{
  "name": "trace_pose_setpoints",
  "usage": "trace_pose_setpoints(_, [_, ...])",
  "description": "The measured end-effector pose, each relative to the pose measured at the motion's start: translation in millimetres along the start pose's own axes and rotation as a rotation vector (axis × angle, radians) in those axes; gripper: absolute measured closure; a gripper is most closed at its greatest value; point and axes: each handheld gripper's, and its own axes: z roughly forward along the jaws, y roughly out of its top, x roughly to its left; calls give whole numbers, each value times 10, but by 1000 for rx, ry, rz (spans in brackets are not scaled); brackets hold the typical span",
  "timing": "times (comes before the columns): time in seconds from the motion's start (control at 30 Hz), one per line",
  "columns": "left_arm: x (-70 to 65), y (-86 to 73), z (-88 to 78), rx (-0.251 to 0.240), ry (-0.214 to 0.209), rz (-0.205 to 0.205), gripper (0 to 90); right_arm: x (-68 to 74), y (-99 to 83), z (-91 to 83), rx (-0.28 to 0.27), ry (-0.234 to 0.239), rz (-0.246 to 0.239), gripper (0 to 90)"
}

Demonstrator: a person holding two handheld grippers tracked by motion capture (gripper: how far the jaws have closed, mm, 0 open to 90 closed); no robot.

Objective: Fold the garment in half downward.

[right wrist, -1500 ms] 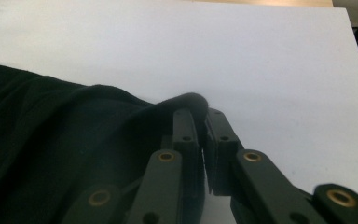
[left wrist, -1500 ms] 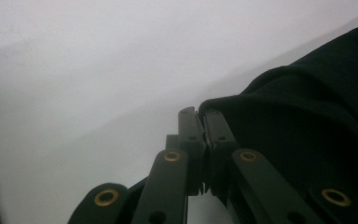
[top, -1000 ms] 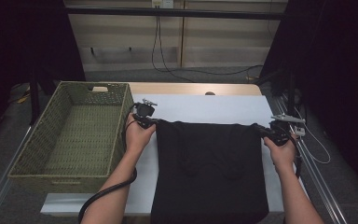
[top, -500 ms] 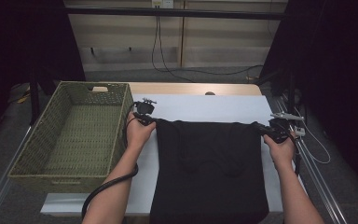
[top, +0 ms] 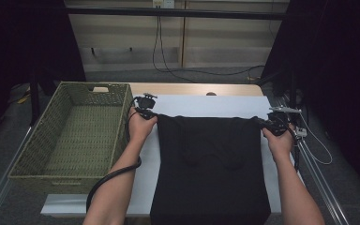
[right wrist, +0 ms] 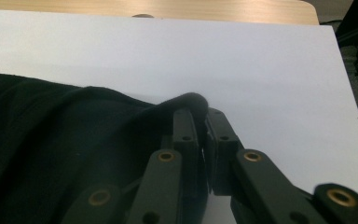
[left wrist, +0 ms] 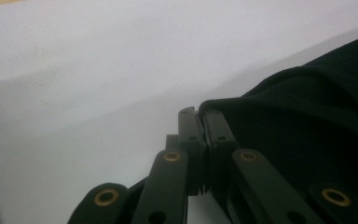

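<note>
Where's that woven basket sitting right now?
In the high view the woven basket sits at the left end of the table, beside the white sheet where the black garment lies, close to the left claw.

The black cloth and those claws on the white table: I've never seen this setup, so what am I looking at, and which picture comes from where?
No robot here: a person holds a two-jaw hand tool in each hand. The high view looks down from above the person's side of the table, forearms coming in from the bottom. The left claw and the right claw each pinch a far corner of the black cloth, which lies spread flat on the white tabletop. An empty woven basket sits to the left.

The other two pictures come from cameras riding on the tools. In the left gripper view the jaws of the left claw are shut on a fold of cloth. In the right gripper view the right claw is likewise shut on the cloth's edge.
</note>
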Motion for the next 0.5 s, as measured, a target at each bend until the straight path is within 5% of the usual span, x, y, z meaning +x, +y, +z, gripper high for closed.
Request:
trace_pose_setpoints(0.2, [-9, -19, 140, 27, -13, -20, 856, 8, -56, 147, 40, 26, 26, 778])
trace_pose_setpoints(0.3, [22, -50, 135, 21, -16, -42, 720, 30, -63, 132, 45, 4, 12, 641])
trace_pose_setpoints(0.37, [41, -69, 105, 11, -26, -92, 594, 44, -60, 85, 46, 17, 39, 552])
trace_pose_setpoints(0.5, [16, -113, 17, 1, -58, -137, 404, 121, -69, -43, 60, 35, 35, 461])
